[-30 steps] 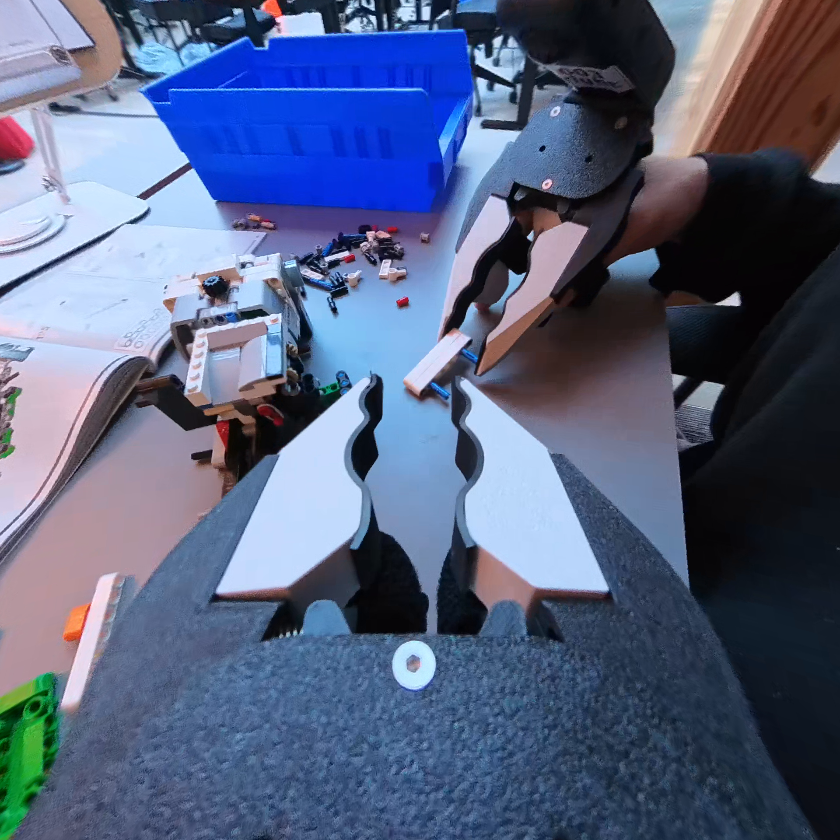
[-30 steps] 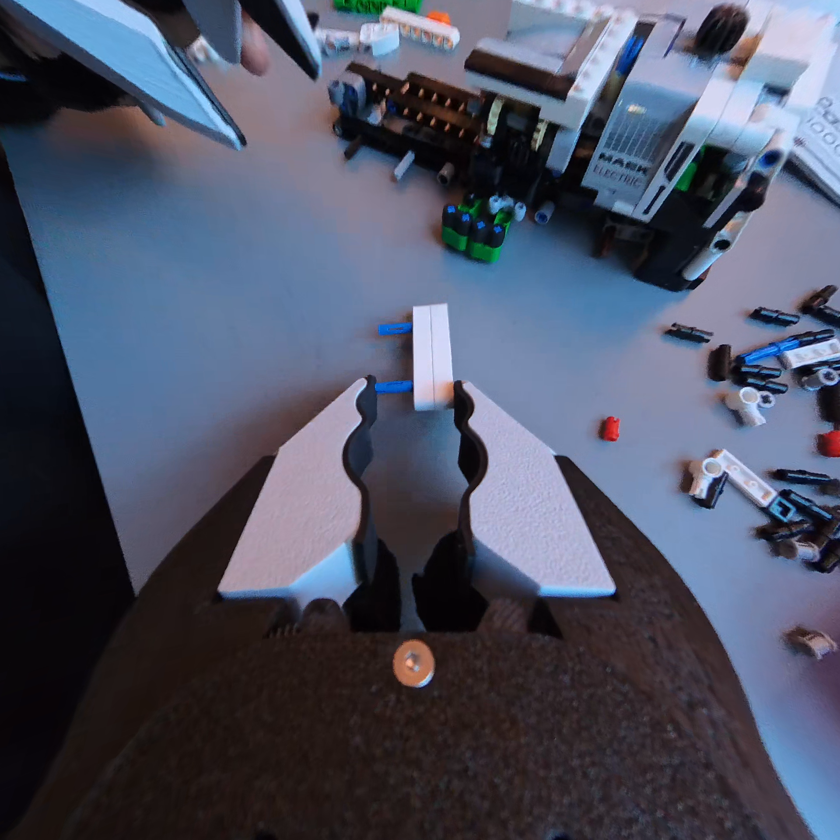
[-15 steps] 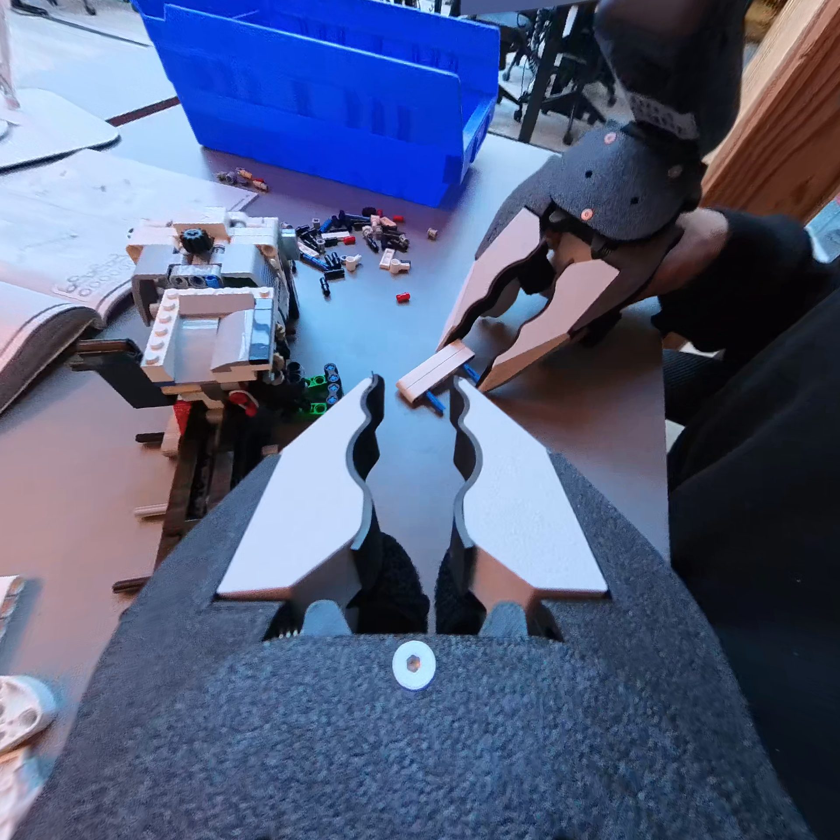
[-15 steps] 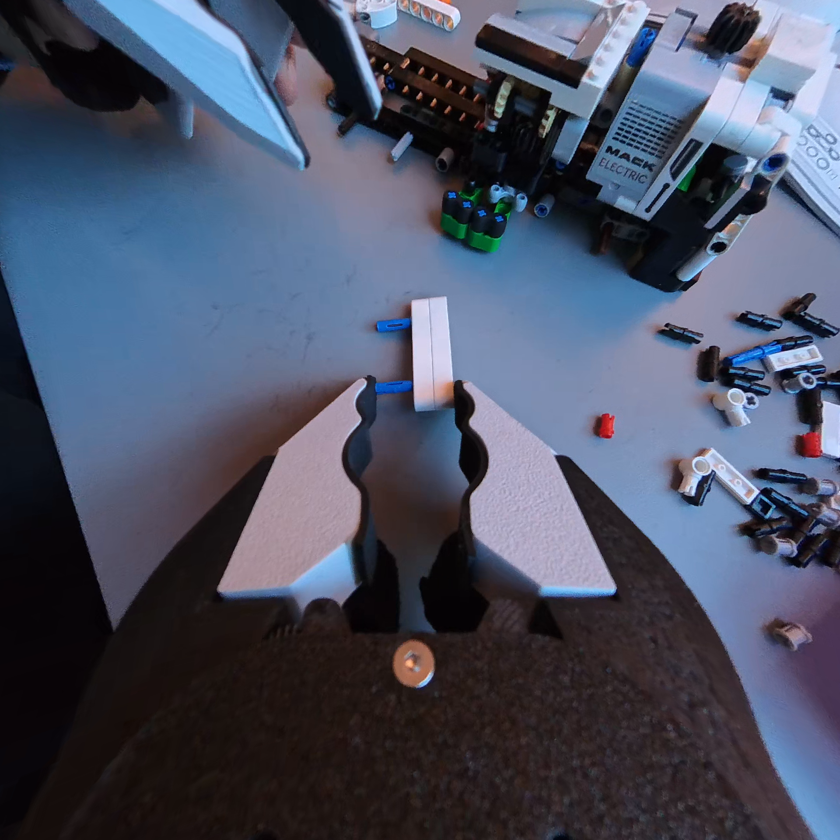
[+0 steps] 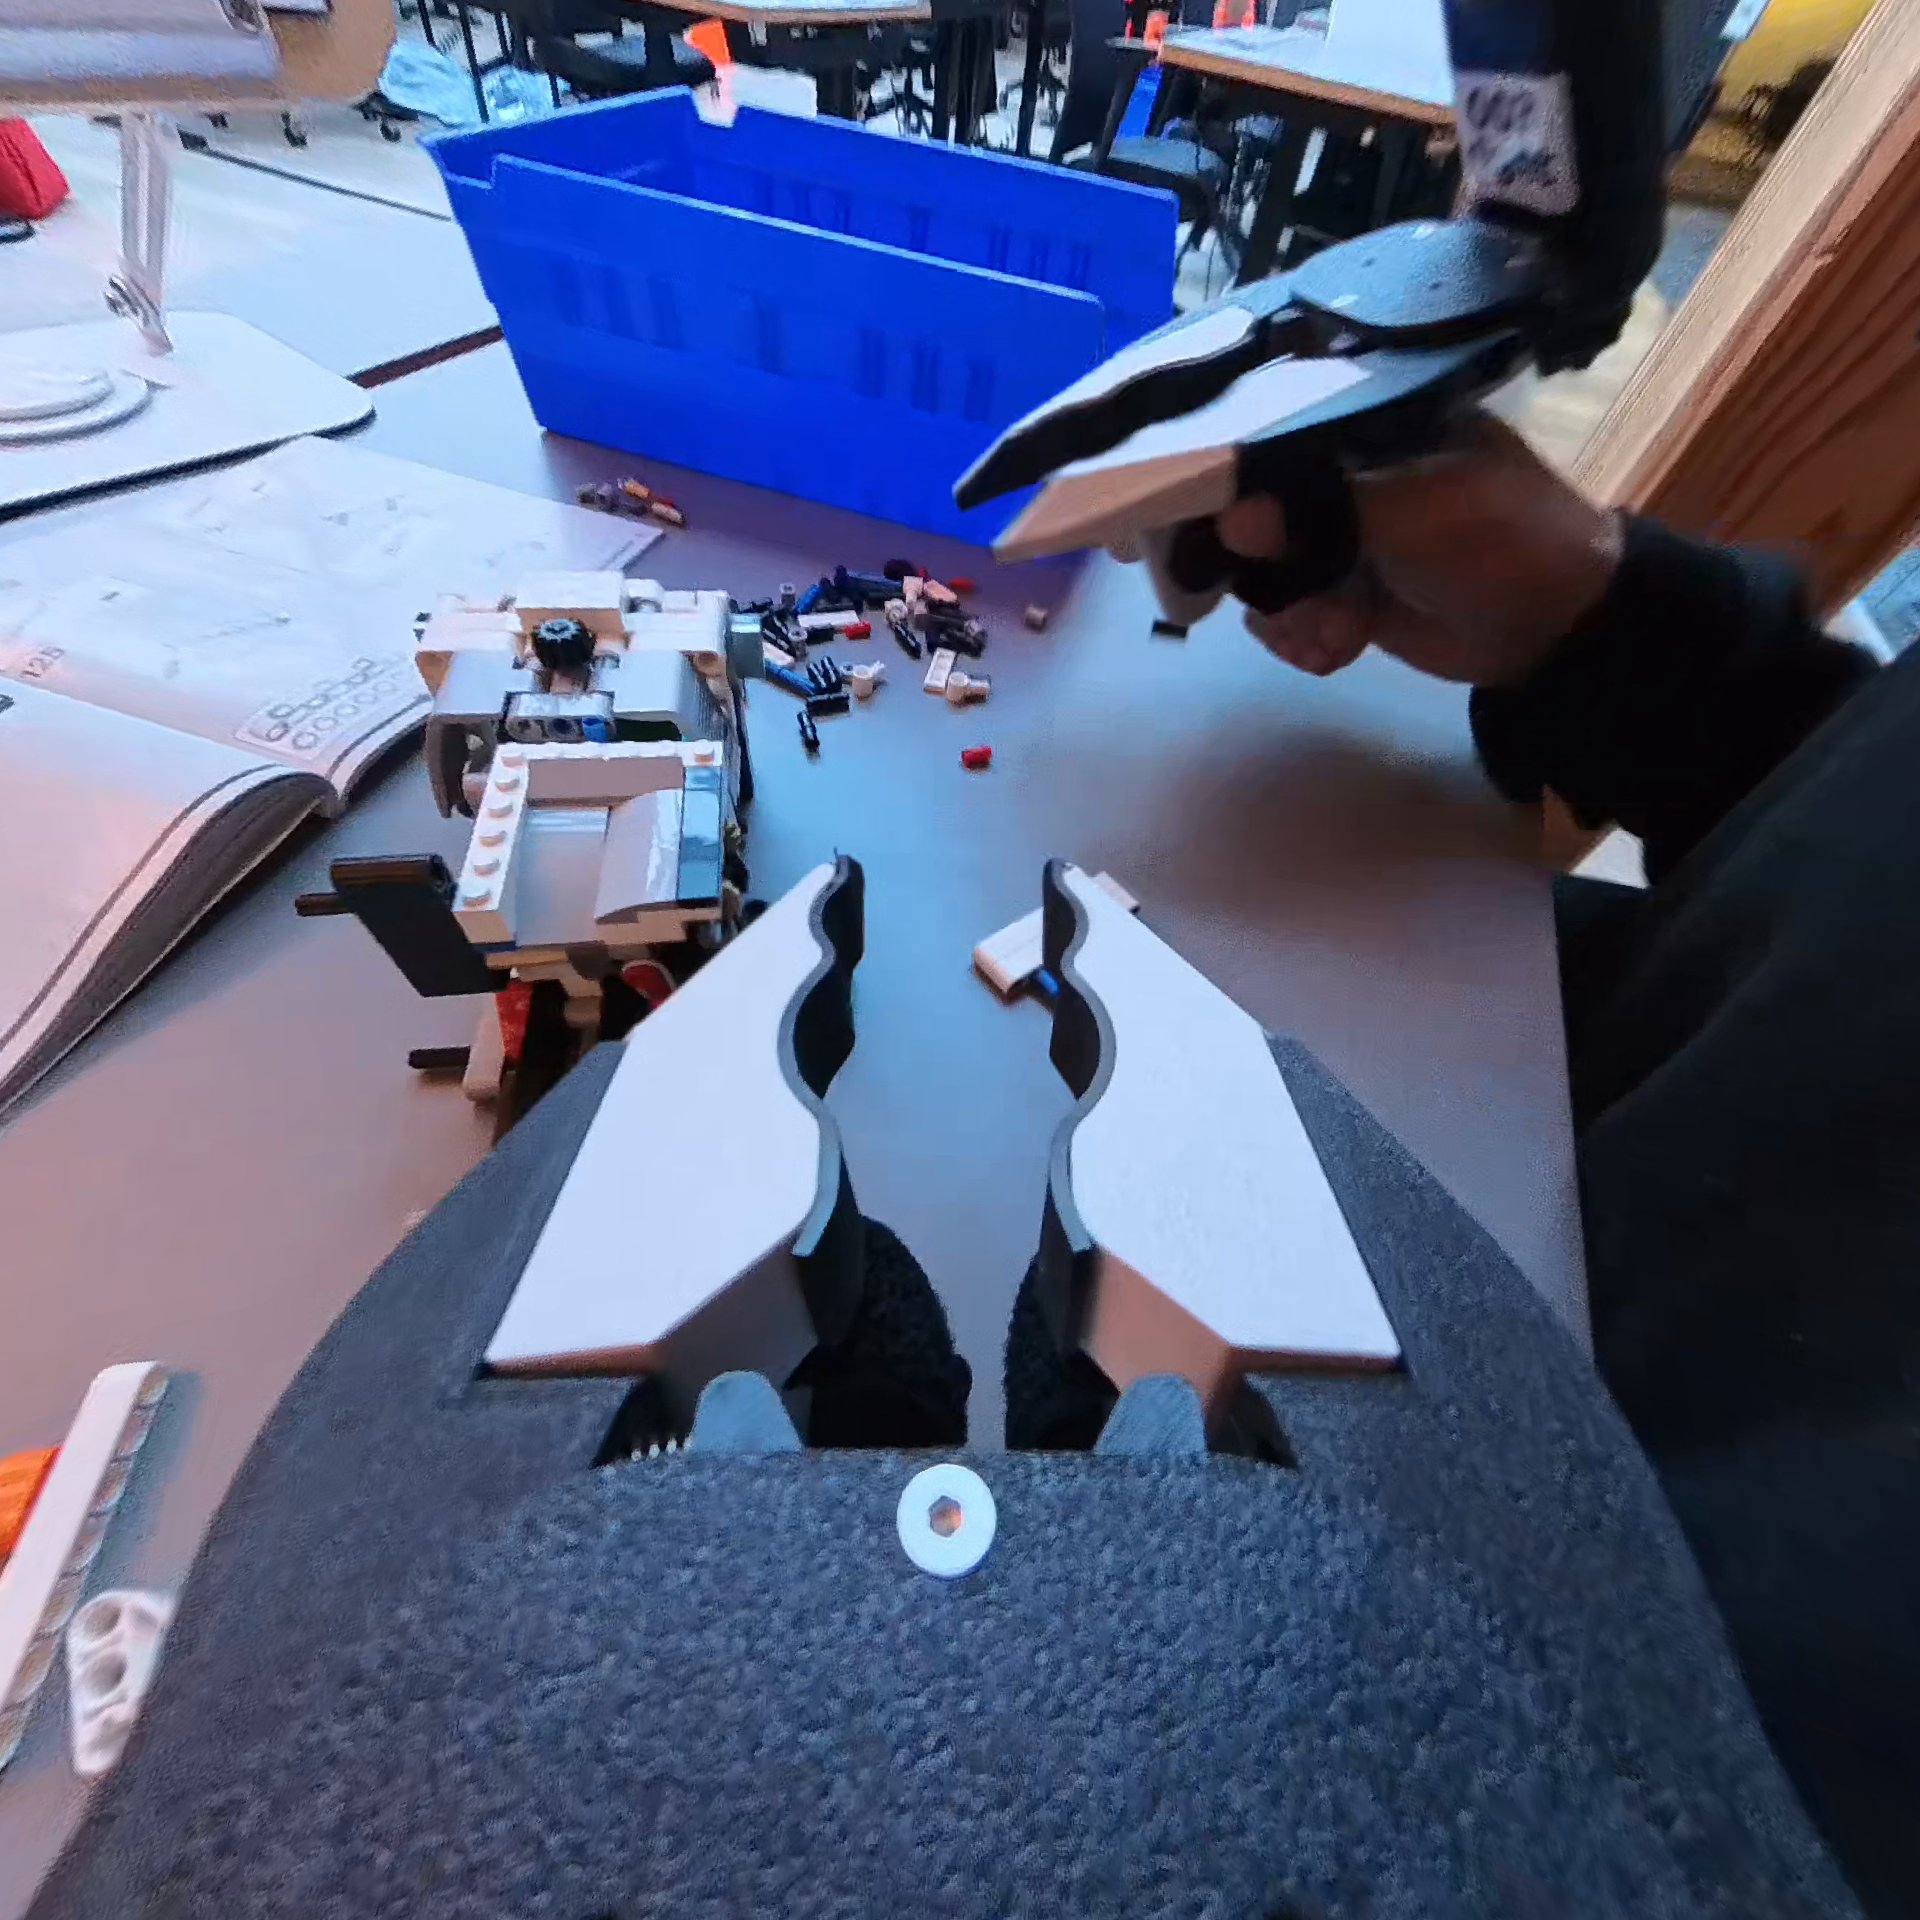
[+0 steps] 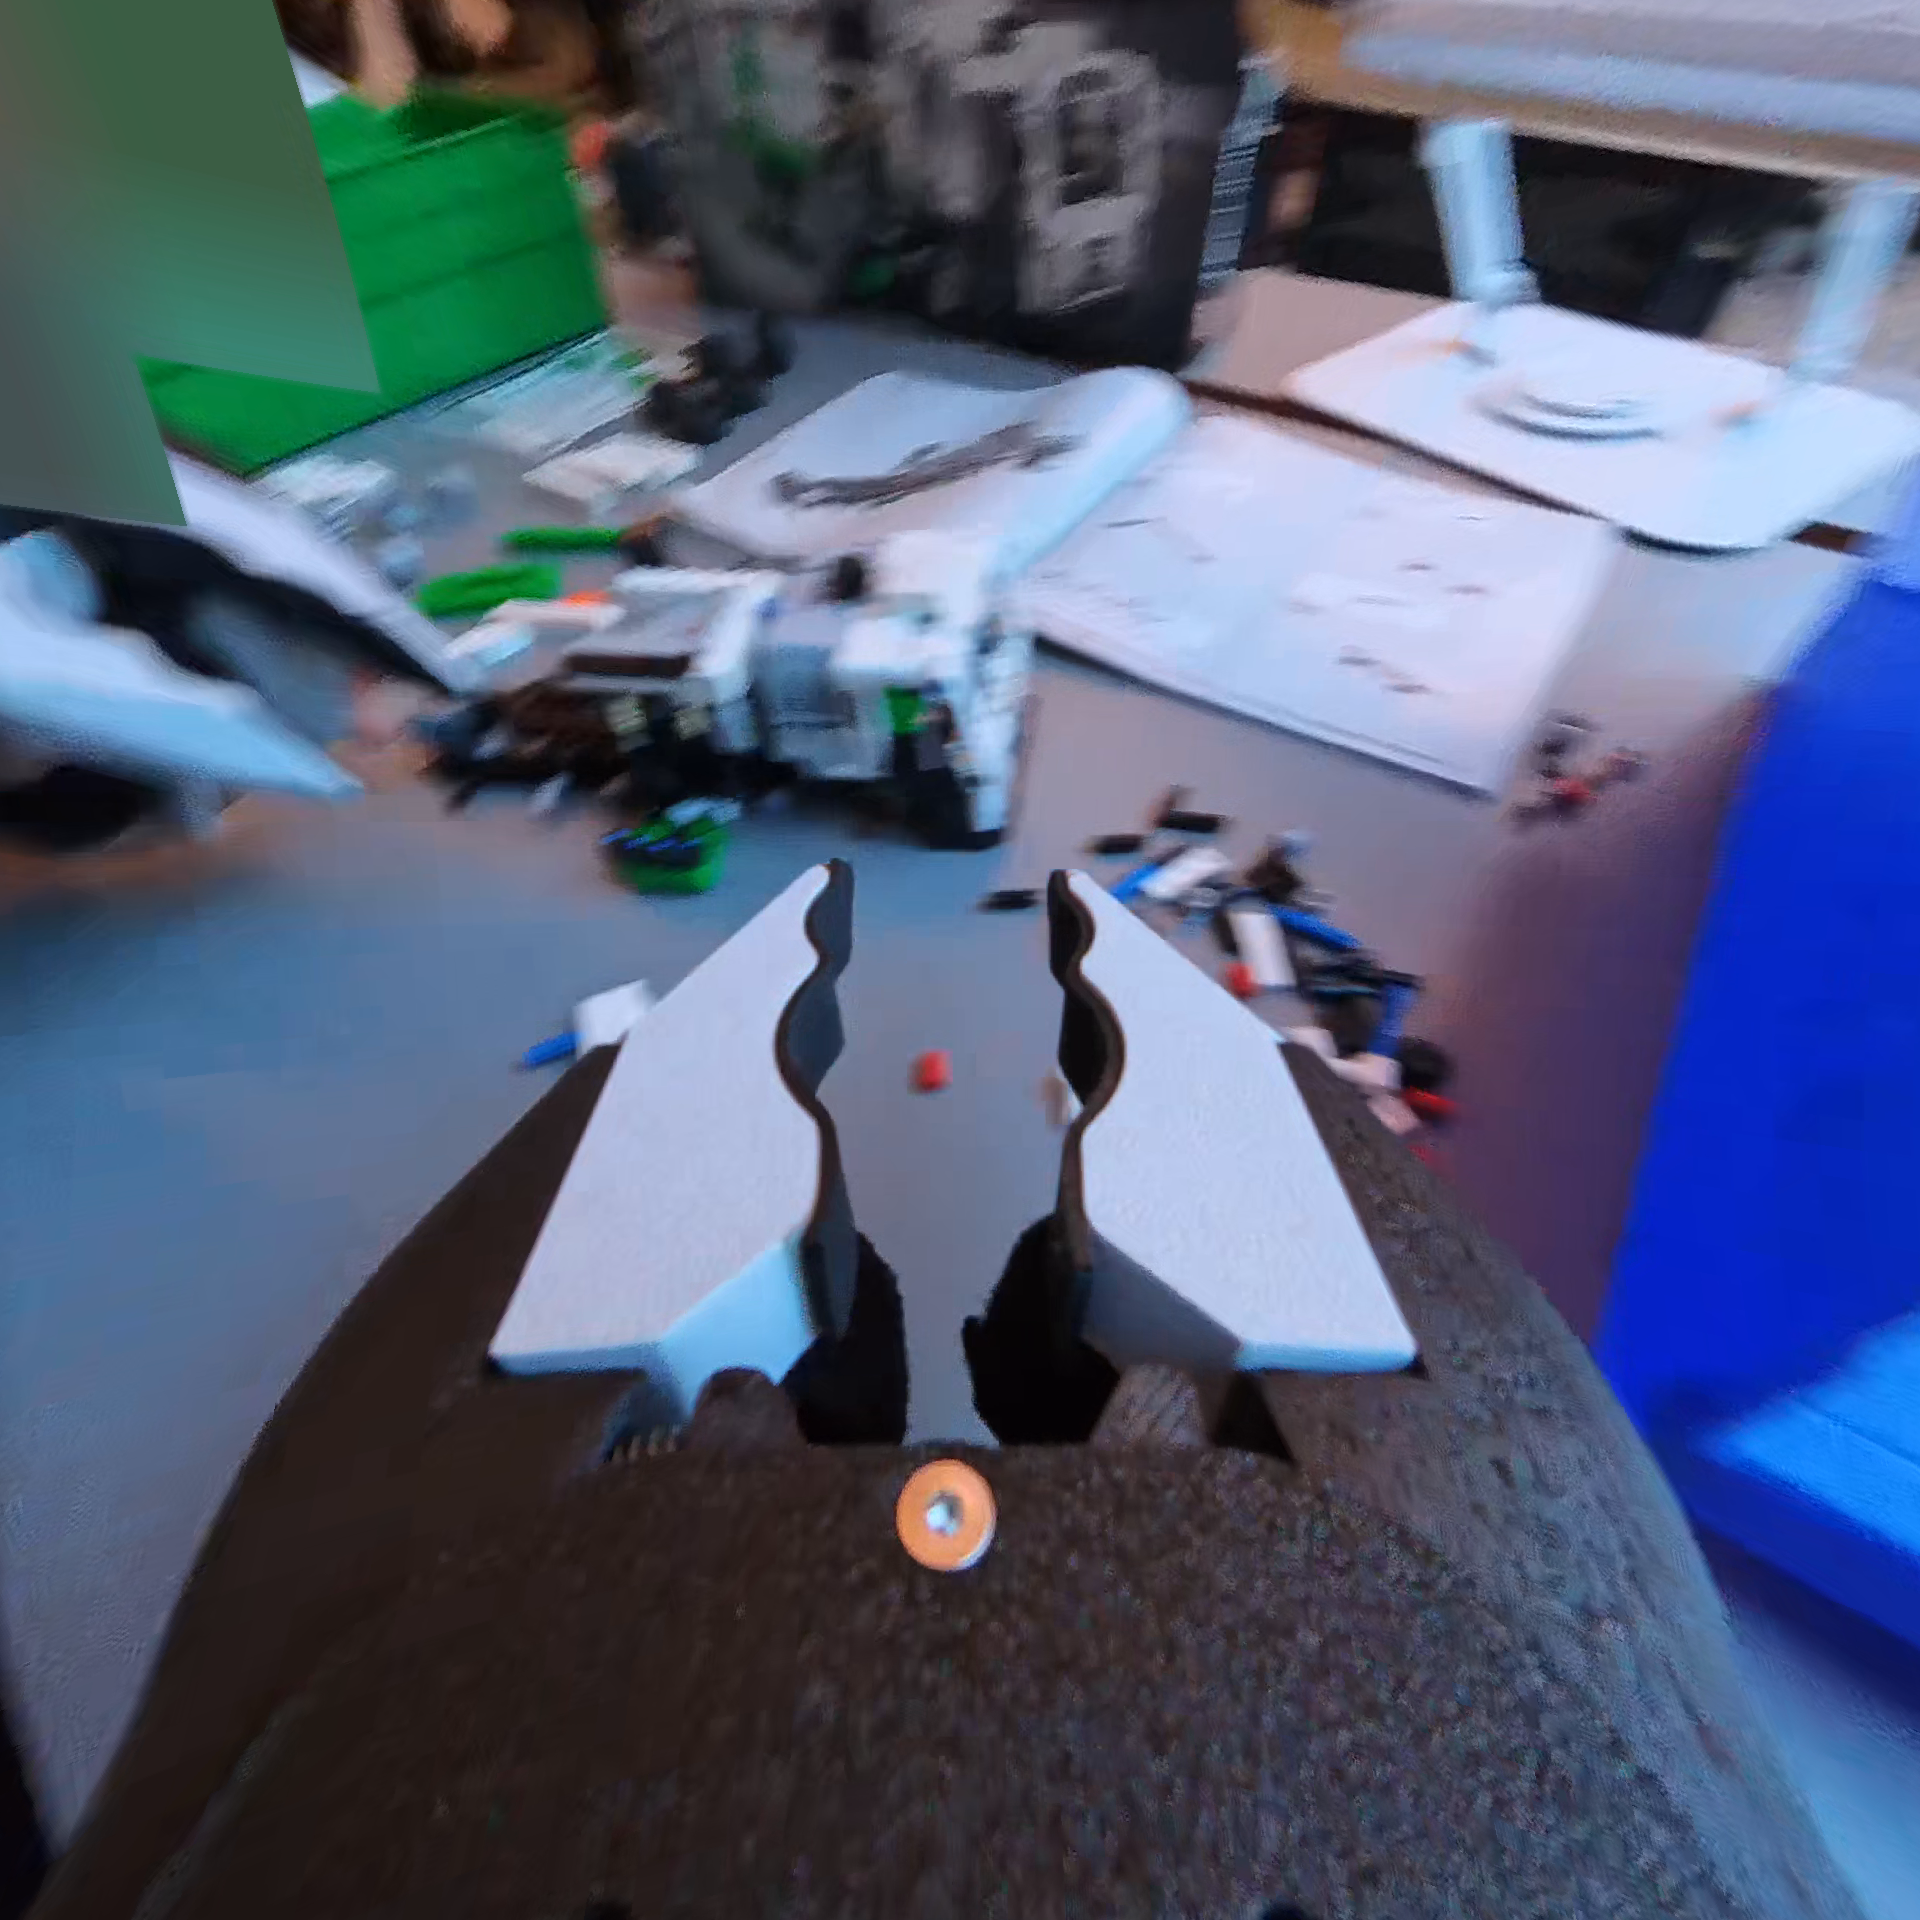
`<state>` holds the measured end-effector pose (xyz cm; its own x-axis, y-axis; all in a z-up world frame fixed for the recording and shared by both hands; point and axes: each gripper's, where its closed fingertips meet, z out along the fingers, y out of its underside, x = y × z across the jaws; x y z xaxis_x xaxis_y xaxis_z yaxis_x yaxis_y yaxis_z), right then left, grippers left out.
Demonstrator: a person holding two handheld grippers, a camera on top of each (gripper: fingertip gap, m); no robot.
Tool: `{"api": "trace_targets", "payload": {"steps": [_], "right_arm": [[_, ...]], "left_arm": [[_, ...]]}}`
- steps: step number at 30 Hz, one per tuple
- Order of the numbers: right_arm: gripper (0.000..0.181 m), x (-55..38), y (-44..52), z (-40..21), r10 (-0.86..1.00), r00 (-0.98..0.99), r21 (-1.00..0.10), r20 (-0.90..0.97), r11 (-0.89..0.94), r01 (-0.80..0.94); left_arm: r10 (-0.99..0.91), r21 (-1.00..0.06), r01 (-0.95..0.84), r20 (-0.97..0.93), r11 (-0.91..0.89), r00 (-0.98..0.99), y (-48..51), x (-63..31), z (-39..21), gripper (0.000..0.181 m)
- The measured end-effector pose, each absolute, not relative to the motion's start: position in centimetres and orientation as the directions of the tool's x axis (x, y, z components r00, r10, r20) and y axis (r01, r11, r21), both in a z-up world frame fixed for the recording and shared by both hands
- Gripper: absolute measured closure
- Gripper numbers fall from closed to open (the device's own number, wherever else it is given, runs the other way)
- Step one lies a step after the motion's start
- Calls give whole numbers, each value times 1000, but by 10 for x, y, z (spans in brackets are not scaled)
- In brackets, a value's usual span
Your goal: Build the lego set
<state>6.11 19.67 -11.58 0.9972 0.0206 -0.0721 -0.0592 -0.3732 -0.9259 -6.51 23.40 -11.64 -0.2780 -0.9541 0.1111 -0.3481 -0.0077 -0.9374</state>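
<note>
The partly built white, grey and black Lego truck (image 5: pixel 582 790) lies on the grey table, left of my left gripper (image 5: pixel 951 878), which is open and empty. A white beam with blue pins (image 5: pixel 1013 951) lies just beside its right fingertip. My right gripper (image 5: pixel 1023 509) hovers raised at the upper right in the left wrist view. In its own blurred view it (image 6: pixel 945 883) is open and empty, with the white beam (image 6: pixel 613 1013) to its left and the truck (image 6: pixel 831 675) beyond.
A blue bin (image 5: pixel 810 312) stands at the back. Several small loose parts (image 5: pixel 883 634) and a red piece (image 5: pixel 974 756) lie before it. An open instruction booklet (image 5: pixel 187 644) lies left. A white beam and orange piece (image 5: pixel 73 1496) lie near left. A green box (image 6: pixel 447 239) stands far off.
My right gripper has let go of the white beam, lifted off the table and swung right. The beam stays on the table. My left gripper has shifted slightly left.
</note>
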Motion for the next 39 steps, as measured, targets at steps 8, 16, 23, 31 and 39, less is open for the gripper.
{"api": "trace_targets", "payload": {"steps": [8, 16, 23, 31, 39], "right_arm": [[146, 131, 190, -120, -334, 936, -939, -111, -272, -208], [146, 129, 192, -125, -314, 947, -946, -73, -278, -165], [145, 135, 188, -129, -304, 943, -934, -131, -281, -220], [145, 130, 192, -134, -289, 955, -926, -74, -334, -173], [147, 130, 192, -134, -282, 955, -925, -88, -332, -184]], "left_arm": [[-932, -928, -365, 195, -74, -305, 225, -58, -124, 148], [-912, -920, -352, 286, -174, -295, 227, -55, -119, 162], [-908, -919, -348, 296, -186, -297, 228, -55, -119, 161], [-911, -927, -335, 278, -171, -305, 226, -56, -118, 160], [-942, -942, -324, 180, -83, -284, 222, -55, -121, 158]]}}
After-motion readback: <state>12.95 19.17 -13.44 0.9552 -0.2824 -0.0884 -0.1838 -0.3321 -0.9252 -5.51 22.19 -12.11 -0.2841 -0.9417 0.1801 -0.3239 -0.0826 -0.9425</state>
